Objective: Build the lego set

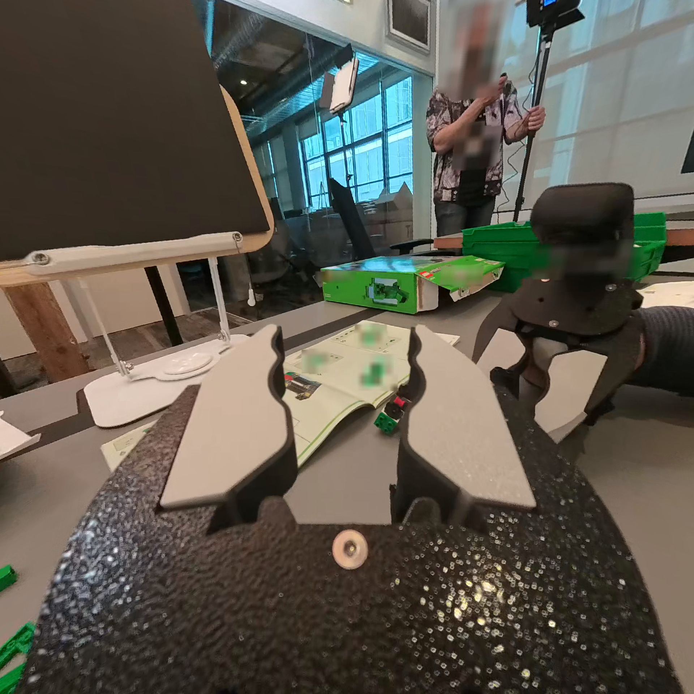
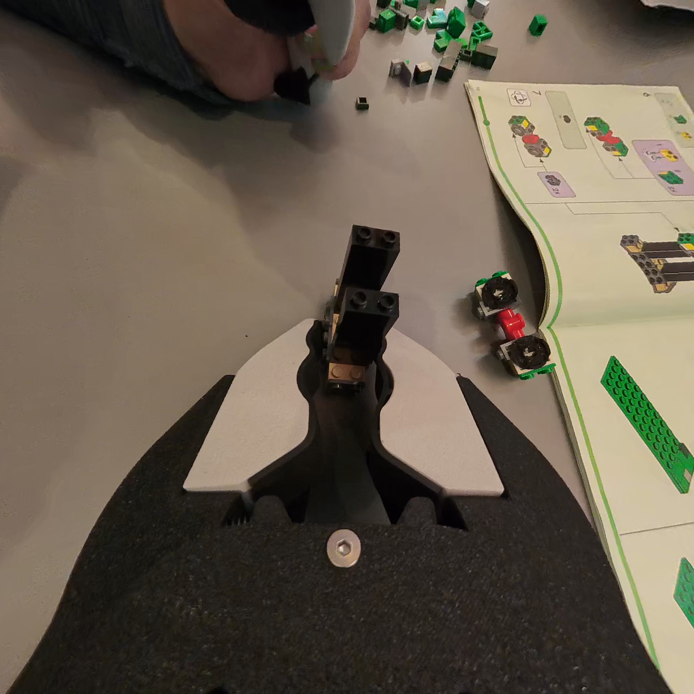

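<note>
Right gripper clamped on black brick assembly, unseen from wide-open, empty left gripper

Your right gripper has rough matt black housing; the black plastic assembly shines glossily; paper booklet at three o'clock.

An open-plan office turned recording room: glass partition walls and tall gridded windows run behind a grey table; desk chairs stand by; a panel light on a stand looms overhead; a person grips a tripod pole.
</note>
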The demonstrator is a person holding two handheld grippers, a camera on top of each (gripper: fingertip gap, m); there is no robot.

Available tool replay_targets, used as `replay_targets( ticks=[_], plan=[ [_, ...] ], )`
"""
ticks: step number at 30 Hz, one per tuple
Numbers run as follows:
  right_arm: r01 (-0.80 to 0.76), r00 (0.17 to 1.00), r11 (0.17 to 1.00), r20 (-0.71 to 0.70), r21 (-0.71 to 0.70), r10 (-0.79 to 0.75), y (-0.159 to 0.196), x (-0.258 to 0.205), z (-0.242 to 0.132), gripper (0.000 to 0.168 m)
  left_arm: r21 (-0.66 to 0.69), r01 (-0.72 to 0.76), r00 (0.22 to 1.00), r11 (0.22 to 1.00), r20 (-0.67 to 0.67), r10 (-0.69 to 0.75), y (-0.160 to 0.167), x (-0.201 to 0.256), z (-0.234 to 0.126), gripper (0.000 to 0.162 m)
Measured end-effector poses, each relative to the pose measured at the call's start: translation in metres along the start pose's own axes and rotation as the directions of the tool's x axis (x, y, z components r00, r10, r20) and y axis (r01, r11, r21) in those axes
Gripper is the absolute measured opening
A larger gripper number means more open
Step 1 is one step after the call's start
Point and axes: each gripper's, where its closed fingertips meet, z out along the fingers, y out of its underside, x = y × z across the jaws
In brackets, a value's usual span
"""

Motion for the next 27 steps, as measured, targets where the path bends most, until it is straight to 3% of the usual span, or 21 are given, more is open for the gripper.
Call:
replay_targets(
  ticks=[3, 5, 8, 14, 17, 20, 23, 27],
  plan=[
    [-0.003, 1.0, 1.0, 0.006, -0.001, 0.003, 0.0, 0.0, 0.0, 0.031, -0.019, -0.005, 1.0, 1.0, -0.018, 0.004, 0.004, 0.003, 0.002, 0.064],
    [-0.03, 1.0, 0.999, -0.004, -0.012, 0.03, 0.004, 0.0, -0.003, 0.056, -0.016, -0.015, 1.0, 1.0, -0.006, 0.014, 0.003, 0.001, 0.002, 0.061],
    [-0.067, 0.997, 0.998, -0.044, 0.015, 0.067, 0.013, 0.002, -0.019, 0.079, 0.02, -0.043, 0.999, 0.999, 0.033, 0.043, -0.005, -0.008, -0.002, 0.055],
    [-0.101, 0.967, 0.937, -0.189, 0.335, 0.171, -0.002, 0.025, -0.069, 0.069, -0.117, -0.129, 0.992, 0.985, -0.034, 0.125, 0.019, 0.003, 0.013, 0.052],
    [-0.112, 0.946, 0.882, -0.223, 0.457, 0.235, -0.01, 0.036, -0.084, 0.066, -0.27, -0.347, 0.936, 0.898, -0.161, 0.313, 0.048, 0.012, 0.03, 0.051],
    [-0.171, 0.931, 0.817, -0.181, 0.55, 0.316, -0.013, 0.044, -0.096, 0.064, -0.323, -0.43, 0.894, 0.843, -0.284, 0.346, 0.064, 0.016, 0.036, 0.037],
    [-0.252, 0.91, 0.722, -0.097, 0.645, 0.404, -0.013, 0.052, -0.11, 0.062, -0.377, -0.337, 0.924, 0.863, -0.309, 0.225, 0.075, 0.019, 0.04, 0.042],
    [-0.392, 0.847, 0.551, 0.055, 0.737, 0.529, -0.009, 0.067, -0.125, 0.066, -0.398, -0.357, 0.909, 0.845, -0.358, 0.215, 0.082, 0.029, 0.046, 0.049]
  ],
)
